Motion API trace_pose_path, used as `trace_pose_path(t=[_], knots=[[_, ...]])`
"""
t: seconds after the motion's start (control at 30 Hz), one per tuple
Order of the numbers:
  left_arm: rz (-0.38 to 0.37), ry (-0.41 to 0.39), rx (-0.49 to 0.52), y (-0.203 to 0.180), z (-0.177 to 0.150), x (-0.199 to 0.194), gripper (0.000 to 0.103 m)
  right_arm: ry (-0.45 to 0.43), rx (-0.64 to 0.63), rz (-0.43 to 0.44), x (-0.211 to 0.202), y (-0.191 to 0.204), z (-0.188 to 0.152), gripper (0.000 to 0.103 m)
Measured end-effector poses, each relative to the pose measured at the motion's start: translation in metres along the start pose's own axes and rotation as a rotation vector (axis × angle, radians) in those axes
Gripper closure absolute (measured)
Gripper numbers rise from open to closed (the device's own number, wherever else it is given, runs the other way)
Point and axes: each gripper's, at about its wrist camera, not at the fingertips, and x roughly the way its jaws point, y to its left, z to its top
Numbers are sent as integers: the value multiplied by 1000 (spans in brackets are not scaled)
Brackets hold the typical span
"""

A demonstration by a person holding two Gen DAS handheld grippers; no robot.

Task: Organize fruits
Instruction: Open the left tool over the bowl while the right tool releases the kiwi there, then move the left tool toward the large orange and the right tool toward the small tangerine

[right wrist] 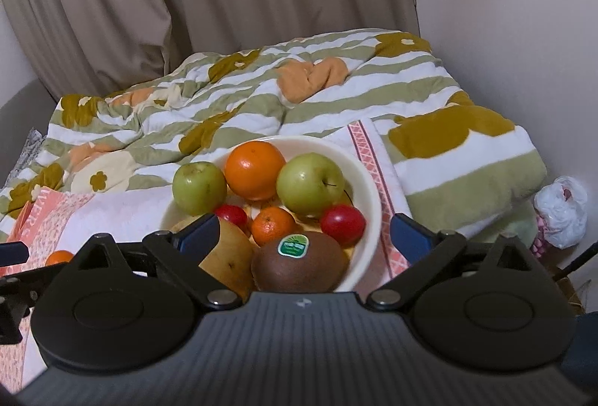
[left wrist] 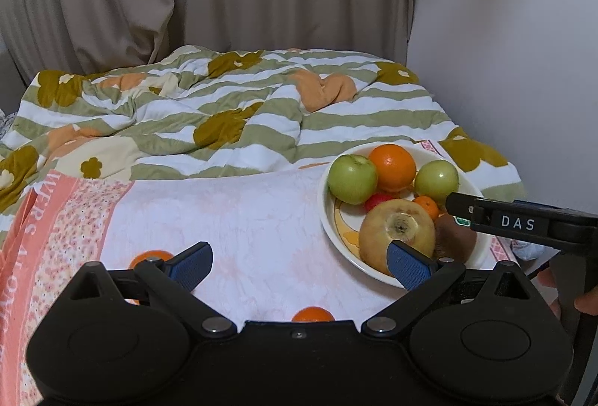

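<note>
The left gripper [left wrist: 299, 262] has its two blue-padded fingers spread wide, and nothing is between them. It hangs over the pale pink patterned cloth [left wrist: 239, 215] that covers the bed. A small orange mandarin [left wrist: 313, 314] lies on this cloth near the middle of the gap, partly hidden by the black body of the gripper. A second small mandarin [left wrist: 147, 256] lies just behind the left finger. The right finger stands in front of the large yellowish pear [left wrist: 398, 232], but I cannot tell if it touches the pear.

The right gripper [right wrist: 304, 232] is also opened wide and it grips nothing. Its fingers stand on both sides of the near part of the round cream bowl [right wrist: 368, 189]. The brown kiwi with a green sticker [right wrist: 299, 266] lies in the bowl between the fingers, apart from both pads. The pear is just beside the left finger. Behind them in the bowl are two green apples [right wrist: 310, 183], a big orange [right wrist: 255, 170], a small mandarin and two red round fruits [right wrist: 342, 223].
</note>
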Motion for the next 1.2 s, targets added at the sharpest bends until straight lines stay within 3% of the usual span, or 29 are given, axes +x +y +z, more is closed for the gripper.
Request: trace_pose_path(t=[0.47,0.77,0.97,1.2], knots=[[61,-103,-48,-4,-3,-77,1,-42,-125,46,-75,14,21,0],[160,-138,-57,30,-16,-120,0,-35,-247,78,-112,51,22,0],[198,-136,-36,72,-26,-119,0,-9,-260,73,-111,78,7,0],[119,-123,44,116,-30,-94,0,22,-240,11,-92,107,-20,0]])
